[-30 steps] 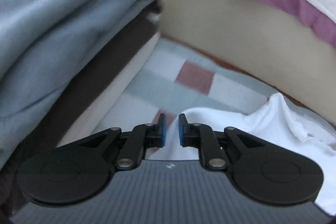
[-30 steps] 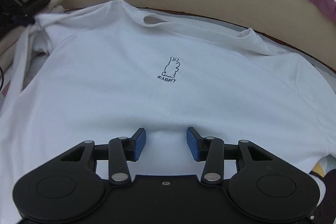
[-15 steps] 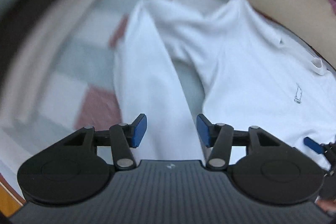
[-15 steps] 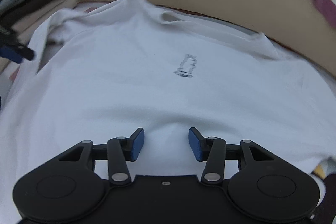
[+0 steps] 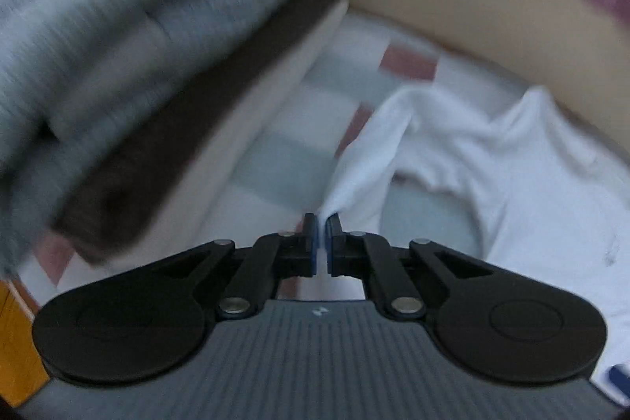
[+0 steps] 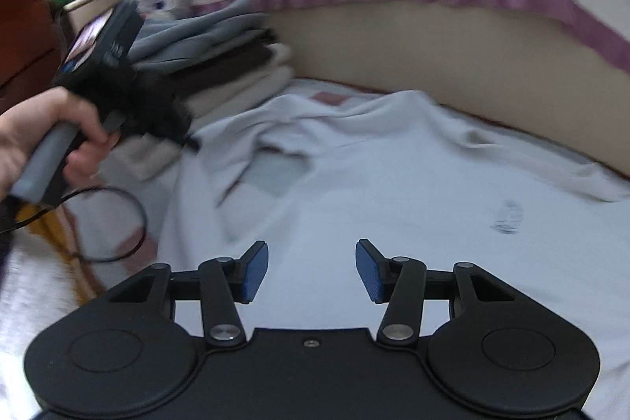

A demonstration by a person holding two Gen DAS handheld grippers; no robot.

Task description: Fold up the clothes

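— So, where is the white cotton T-shirt with the small printed figure (image 6: 393, 191) now?

— It lies spread on the checked bed cover (image 5: 283, 152), its chest facing up, near the beige padded bed wall (image 6: 453, 65). One sleeve (image 5: 366, 160) is pulled out to the side, and its end is pinched between the blue pads of the left gripper (image 5: 323, 237), which are pressed together on the cloth.

— Why is it held like this?

— I think the sleeve must be lifted and carried over the body of the shirt, so the grip is at the cuff, where the cloth follows easily.

— And the right gripper (image 6: 312, 272)?

— Its fingers are spread wide and hold nothing. It hovers above the lower part of the shirt, perhaps ready to press the cloth or take the hem.

— What is beside the shirt?

— A stack of folded grey, brown and cream clothes (image 5: 165, 73), just left of the sleeve; probably the finished pieces.

— What differs from half a second ago?

— Then the left gripper was open above the flat sleeve; now it has closed on it and the sleeve is drawn up into a ridge. The right gripper has turned leftward, so the left hand (image 6: 47, 136) comes into its view.
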